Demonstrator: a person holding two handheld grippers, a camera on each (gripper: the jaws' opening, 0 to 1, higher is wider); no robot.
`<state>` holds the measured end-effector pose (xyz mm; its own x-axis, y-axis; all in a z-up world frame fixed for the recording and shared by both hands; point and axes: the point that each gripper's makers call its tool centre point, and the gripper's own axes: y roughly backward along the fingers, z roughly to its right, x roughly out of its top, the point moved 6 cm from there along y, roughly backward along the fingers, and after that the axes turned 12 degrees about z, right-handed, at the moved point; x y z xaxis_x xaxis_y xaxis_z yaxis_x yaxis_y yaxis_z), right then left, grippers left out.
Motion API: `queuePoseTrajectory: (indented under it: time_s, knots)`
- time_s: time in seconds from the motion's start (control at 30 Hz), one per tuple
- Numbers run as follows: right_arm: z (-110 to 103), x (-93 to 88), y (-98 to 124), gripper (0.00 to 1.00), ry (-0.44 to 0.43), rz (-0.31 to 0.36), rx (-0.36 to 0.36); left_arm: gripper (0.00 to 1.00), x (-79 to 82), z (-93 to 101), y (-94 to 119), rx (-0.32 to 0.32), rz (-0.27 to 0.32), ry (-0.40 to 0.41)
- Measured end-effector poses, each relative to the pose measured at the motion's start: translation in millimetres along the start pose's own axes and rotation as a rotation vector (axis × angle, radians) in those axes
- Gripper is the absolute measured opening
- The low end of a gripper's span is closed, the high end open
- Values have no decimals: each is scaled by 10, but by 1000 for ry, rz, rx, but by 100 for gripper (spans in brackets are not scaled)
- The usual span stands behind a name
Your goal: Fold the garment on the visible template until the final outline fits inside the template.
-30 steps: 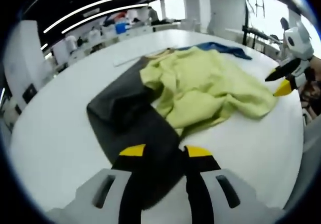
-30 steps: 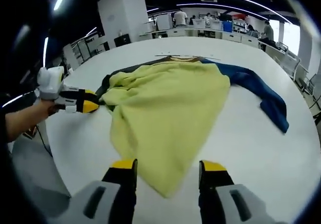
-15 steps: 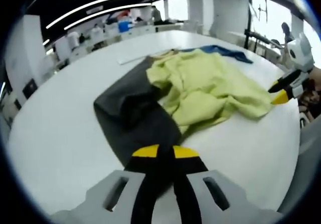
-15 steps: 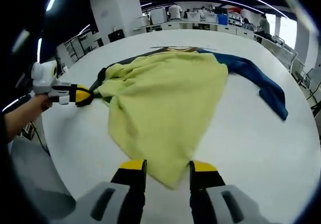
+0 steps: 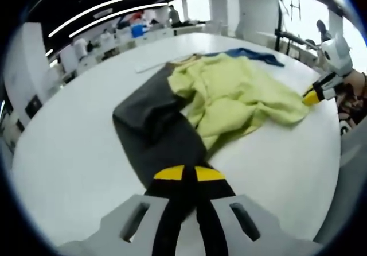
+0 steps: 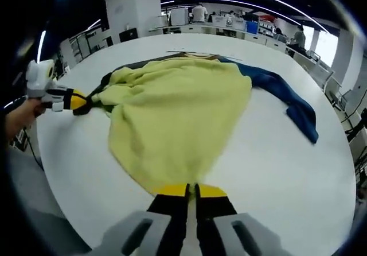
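Left tool (image 5: 188, 173) pinches the garment's (image 6: 172, 118) grey sleeve (image 5: 157, 135); right tool (image 6: 191, 190) seemingly clamps its yellow hem (image 6: 172, 178).

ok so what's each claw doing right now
left claw: shut on the dark sleeve
right claw: shut on the yellow hem

Bright, even indoor light from long ceiling strips (image 5: 114, 6), which curve into arcs in both views. Windows (image 5: 312, 15) blow out white in the left gripper view. White desk (image 6: 287, 170) reflects softly with no hard glare; shadows under the cloth are faint. Strong fisheye bending toward the desk edges. The background room is soft and slightly blurred. Near jaws look a bit soft.
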<state>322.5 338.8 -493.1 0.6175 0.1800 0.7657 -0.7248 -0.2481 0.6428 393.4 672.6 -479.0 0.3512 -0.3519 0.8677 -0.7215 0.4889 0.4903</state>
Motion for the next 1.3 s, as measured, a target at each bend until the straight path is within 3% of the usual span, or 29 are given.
queuePoseTrajectory:
  time_s: [0.23,0.73,1.07,1.3]
  knots:
    - [3,3,0,0,5,-4,9,0,-85,-119,96,31,-24,12]
    - [71,-42,51,0,-17,-24,15,0,-228,-659,190,196,-67,7]
    - [73,-39,49,0,-20,-26,18,0,-259,-823,213,255,-77,-14]
    - [77,-39,50,0,-32,-23,12,3,-292,-874,261,295,-73,38]
